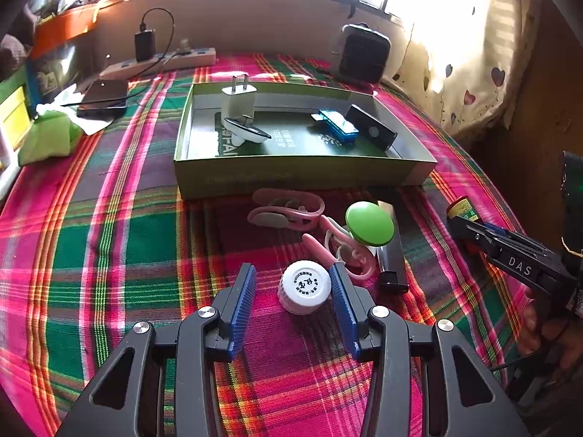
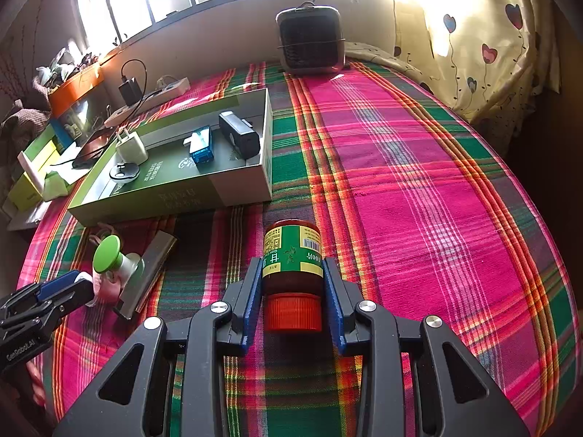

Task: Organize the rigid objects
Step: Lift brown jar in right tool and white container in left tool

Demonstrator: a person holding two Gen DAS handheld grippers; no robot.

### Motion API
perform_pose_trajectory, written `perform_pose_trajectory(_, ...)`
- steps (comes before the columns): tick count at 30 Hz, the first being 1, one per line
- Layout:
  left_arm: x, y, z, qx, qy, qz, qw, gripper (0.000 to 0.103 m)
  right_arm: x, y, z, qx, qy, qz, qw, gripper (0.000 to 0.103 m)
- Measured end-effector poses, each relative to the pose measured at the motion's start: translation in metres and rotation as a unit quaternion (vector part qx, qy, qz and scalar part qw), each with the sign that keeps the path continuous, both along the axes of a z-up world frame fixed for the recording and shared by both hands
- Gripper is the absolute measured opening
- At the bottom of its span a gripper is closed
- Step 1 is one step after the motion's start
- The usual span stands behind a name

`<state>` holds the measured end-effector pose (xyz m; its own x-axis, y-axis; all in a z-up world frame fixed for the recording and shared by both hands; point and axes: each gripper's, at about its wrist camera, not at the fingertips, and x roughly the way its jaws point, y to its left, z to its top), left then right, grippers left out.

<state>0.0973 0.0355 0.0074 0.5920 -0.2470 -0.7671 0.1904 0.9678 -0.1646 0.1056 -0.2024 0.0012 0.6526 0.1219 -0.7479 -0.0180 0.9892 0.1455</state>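
Observation:
A small white bottle [image 1: 304,287] with a printed cap stands on the plaid cloth between the blue pads of my left gripper [image 1: 292,267]. The gripper is open, with a clear gap on the bottle's left side. My right gripper [image 2: 291,260] is shut on a brown bottle [image 2: 292,255] with a green label and an orange cap facing the camera. Beside the white bottle lie pink ear-hook headphones [image 1: 288,211], a green-topped knob [image 1: 370,224] and a silver-black bar [image 1: 391,251]. The open green box [image 1: 302,178] holds a white charger [image 1: 238,100], a blue stick [image 1: 339,125] and a black device [image 1: 371,131].
A power strip [image 1: 160,60] with a black adapter and a dark phone [image 1: 104,98] lie at the far left. A black fan [image 2: 309,40] stands by the window. A heart-print curtain [image 2: 473,47] hangs at the right. Green packets [image 1: 47,138] crowd the left edge.

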Motion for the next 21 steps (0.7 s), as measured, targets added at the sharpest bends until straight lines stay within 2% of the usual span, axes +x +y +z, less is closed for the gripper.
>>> perform_pose_trajectory(10, -0.003, 0.012, 0.0, -0.012, -0.003, 0.016, 0.9998, 0.041, 0.0, 0.001, 0.0, -0.003, 0.0, 0.0, 1.0, 0.033)
perform_pose_trajectory(14, -0.002, 0.016, 0.0, -0.009, -0.003, 0.029, 0.9995, 0.041, 0.0, 0.001, 0.0, -0.002, 0.0, 0.0, 1.0, 0.033)
perform_pose_trajectory(21, 0.001, 0.01, 0.0, 0.002, -0.005, 0.025, 0.9997, 0.041, 0.0, 0.001, 0.0, -0.003, 0.0, 0.0, 1.0, 0.033)
